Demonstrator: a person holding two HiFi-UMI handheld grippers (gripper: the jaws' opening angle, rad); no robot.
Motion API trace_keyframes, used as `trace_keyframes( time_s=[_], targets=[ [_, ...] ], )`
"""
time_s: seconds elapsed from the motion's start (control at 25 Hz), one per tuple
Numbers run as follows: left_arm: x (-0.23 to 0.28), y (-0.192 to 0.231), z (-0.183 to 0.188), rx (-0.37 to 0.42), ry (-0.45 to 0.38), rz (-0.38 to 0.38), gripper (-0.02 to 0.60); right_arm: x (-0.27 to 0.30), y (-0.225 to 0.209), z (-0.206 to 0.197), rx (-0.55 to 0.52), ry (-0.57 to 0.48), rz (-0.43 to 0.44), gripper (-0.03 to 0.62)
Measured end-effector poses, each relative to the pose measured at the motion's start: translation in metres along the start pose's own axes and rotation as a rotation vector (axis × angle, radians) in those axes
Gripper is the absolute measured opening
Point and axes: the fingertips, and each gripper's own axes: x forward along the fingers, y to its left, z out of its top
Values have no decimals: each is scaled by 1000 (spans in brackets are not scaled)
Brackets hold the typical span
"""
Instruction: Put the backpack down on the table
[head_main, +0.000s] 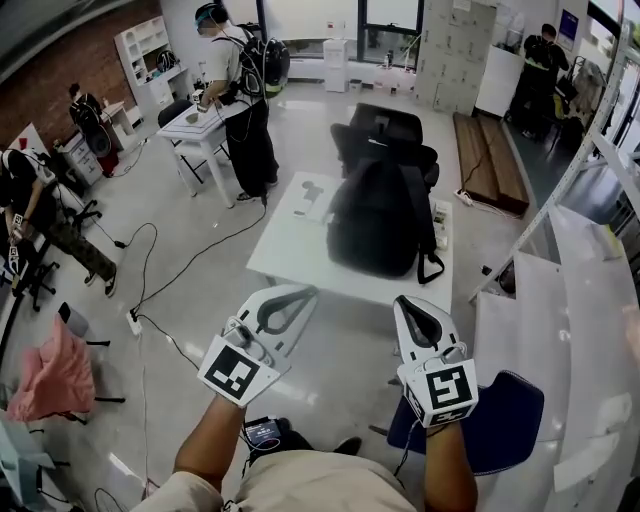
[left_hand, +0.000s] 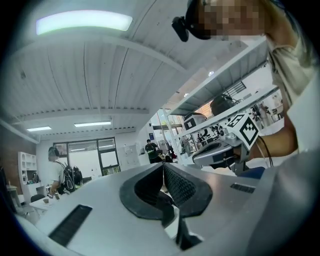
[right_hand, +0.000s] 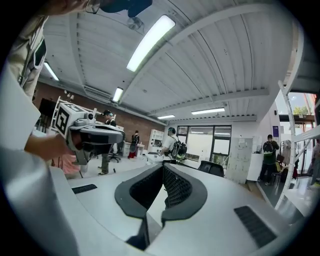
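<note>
A black backpack (head_main: 375, 215) stands upright on the white table (head_main: 285, 255), its straps hanging toward the near edge. Both grippers are held in front of the person, short of the table and apart from the backpack. My left gripper (head_main: 304, 292) is shut with nothing in it; in the left gripper view its black pads (left_hand: 175, 182) meet with nothing between them. My right gripper (head_main: 403, 300) is also shut and empty, and its pads (right_hand: 175, 187) are closed together in the right gripper view. Neither gripper view shows the backpack.
A black office chair (head_main: 385, 130) stands behind the table. A blue chair (head_main: 500, 420) is by my right arm, with white shelving (head_main: 590, 300) beyond it. Cables (head_main: 150, 290) run across the floor at left. A person wearing a backpack (head_main: 235, 90) stands at another table.
</note>
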Motion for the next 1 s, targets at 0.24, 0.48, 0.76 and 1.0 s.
trace_keyframes(
  time_s=[0.24, 0.48, 0.76, 1.0],
  targets=[
    [-57, 23, -2, 2, 7, -14, 18, 8, 52, 18, -25, -8, -8, 29],
    [-126, 59, -14, -30, 19, -48, 19, 16, 114, 34, -9, 2, -59, 29],
    [-184, 74, -24, -70, 5, -122, 18, 15, 187, 35, 12, 55, -79, 28],
    [-208, 73, -36, -97, 6, -184, 18, 15, 223, 25, 26, 109, -91, 25]
  ],
)
